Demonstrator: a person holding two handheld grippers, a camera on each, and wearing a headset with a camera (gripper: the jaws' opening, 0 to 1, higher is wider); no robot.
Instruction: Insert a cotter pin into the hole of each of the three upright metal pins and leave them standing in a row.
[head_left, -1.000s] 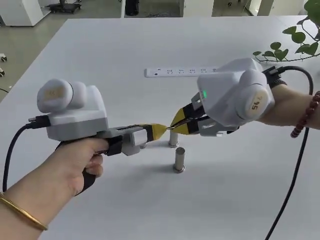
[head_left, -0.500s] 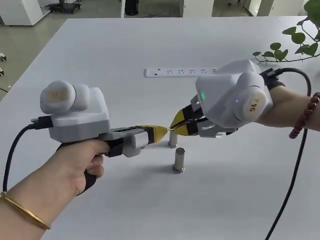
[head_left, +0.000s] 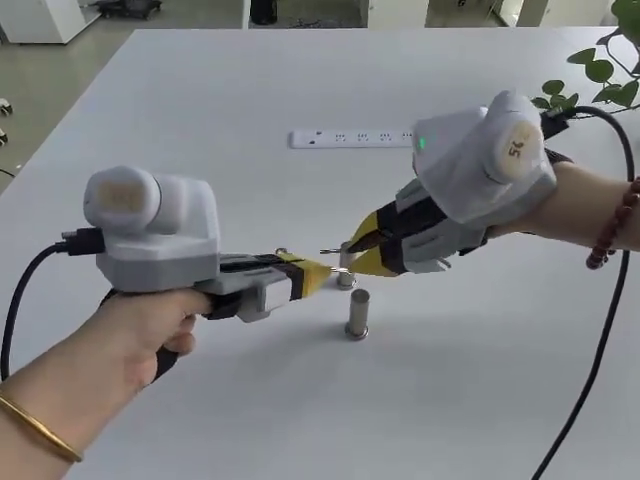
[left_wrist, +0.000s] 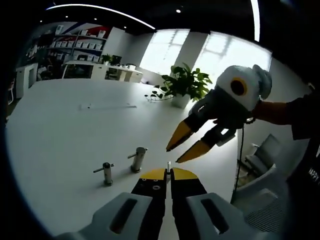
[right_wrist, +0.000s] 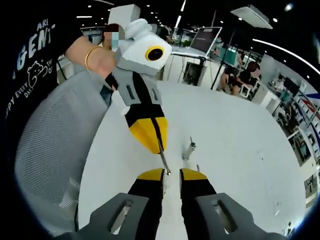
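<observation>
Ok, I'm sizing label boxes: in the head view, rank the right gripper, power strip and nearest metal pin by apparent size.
Largest: right gripper, though nearness to the camera inflates it.
Next: power strip, farther back.
Smallest: nearest metal pin.

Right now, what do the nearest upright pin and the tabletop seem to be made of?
Upright pin: probably steel, as it is grey with a bright sheen down its side. Tabletop: smooth matt white, perhaps laminate, though the look leaves this open.

An open-plan office: white tabletop, power strip at upper centre, potted plant by bright windows, mesh chair.
</observation>
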